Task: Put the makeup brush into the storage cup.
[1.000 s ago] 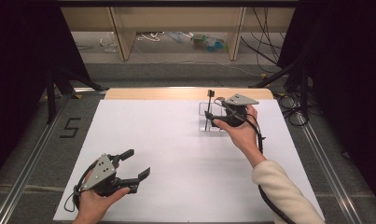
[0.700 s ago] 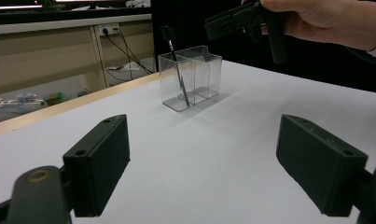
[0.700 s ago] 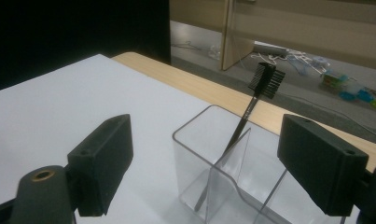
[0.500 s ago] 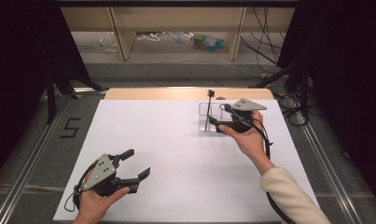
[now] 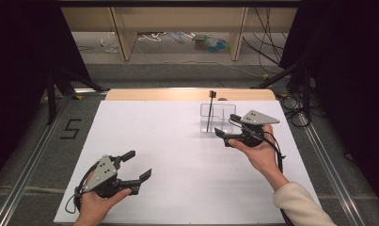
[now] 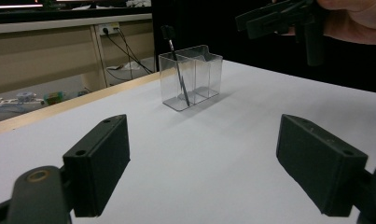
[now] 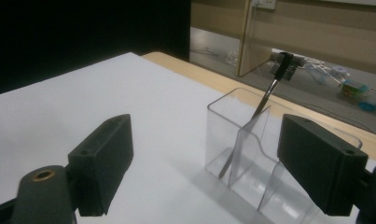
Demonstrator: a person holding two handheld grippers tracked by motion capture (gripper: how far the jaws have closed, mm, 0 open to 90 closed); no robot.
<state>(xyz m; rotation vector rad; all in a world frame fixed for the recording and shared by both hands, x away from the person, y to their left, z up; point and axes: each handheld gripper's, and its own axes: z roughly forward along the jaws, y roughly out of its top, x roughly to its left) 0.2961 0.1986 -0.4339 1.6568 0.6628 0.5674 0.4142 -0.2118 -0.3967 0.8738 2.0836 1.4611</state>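
A clear plastic holder (image 5: 221,114) with compartments stands on the white table sheet at the back right. A thin black-headed brush (image 5: 211,104) leans upright in its left compartment. My right gripper (image 5: 226,125) hovers just in front of and right of the holder, open and holding nothing. In the right gripper view the holder (image 7: 244,154) and brush (image 7: 266,95) lie close between the wide jaws. My left gripper (image 5: 138,165) rests low at the front left, open and holding nothing. The left gripper view has the holder (image 6: 202,77), the brush (image 6: 177,70) and the right gripper (image 6: 279,19) farther off.
The white sheet (image 5: 177,155) covers the table, with a bare wooden strip (image 5: 168,94) along its far edge. A "5" mark (image 5: 70,128) sits on the grey surface at left. Metal rails run along both sides. Cables (image 5: 290,101) lie at the right rear.
My right gripper has drawn back from the holder, toward the person and slightly right. The left gripper, the holder and the brush have stayed put.
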